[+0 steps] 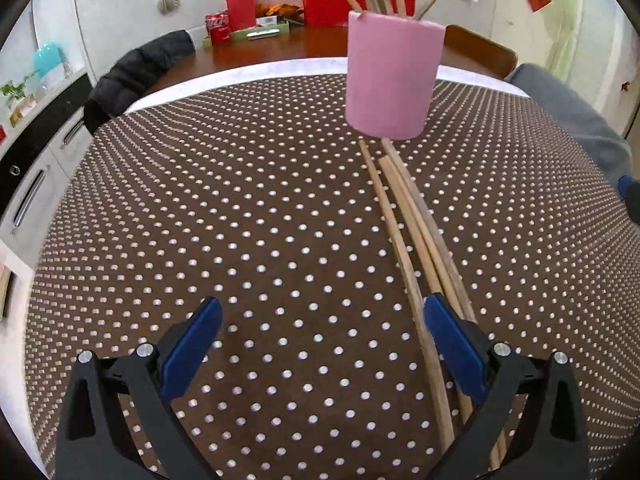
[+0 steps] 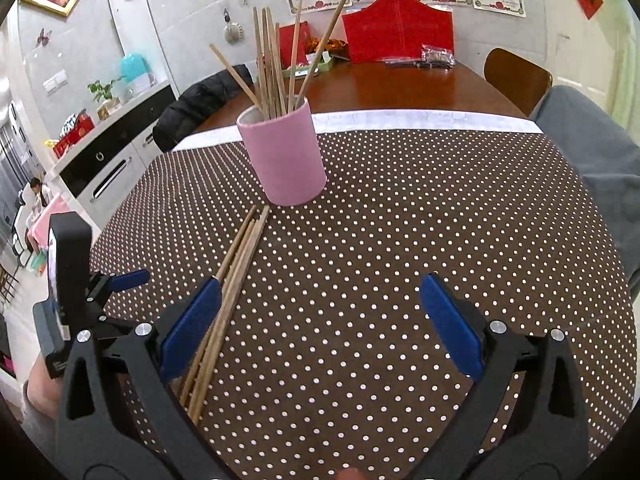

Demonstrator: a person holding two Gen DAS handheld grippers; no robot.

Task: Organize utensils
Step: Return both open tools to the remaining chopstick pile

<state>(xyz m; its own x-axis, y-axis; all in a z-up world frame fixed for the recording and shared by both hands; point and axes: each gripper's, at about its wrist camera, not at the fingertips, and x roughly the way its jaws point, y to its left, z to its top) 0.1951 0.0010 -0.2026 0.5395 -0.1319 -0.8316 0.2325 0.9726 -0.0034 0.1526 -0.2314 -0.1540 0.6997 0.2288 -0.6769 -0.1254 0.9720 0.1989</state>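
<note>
Task judged partly complete: the pink cylindrical holder [image 2: 286, 156] stood upright on the polka-dot tablecloth [image 2: 440, 220] at about 11 o'clock from the right gripper [image 2: 320, 320], already carrying a spray of wooden chopsticks [image 2: 272, 64] leaning outward from its rim; a bundle of loose chopsticks [image 2: 236, 276], some three or four, lay flat on the cloth, its far tips just short of the holder's base, running back toward 7 o'clock; these remained to be stowed. Right gripper jaws stood wide apart and held nothing; the bundle passed close beside its left pad. Left gripper [image 1: 320, 344] likewise spread wide and empty, the loose sticks lying past its right pad toward 1 o'clock. Materials: chopsticks slender, straight, pale unfinished wood, matt; holder smooth, matt, plain-walled, material not determinable; cloth brown with regular white dots, lying flat; gripper arms black and rigid, pads blue, smooth.
</note>
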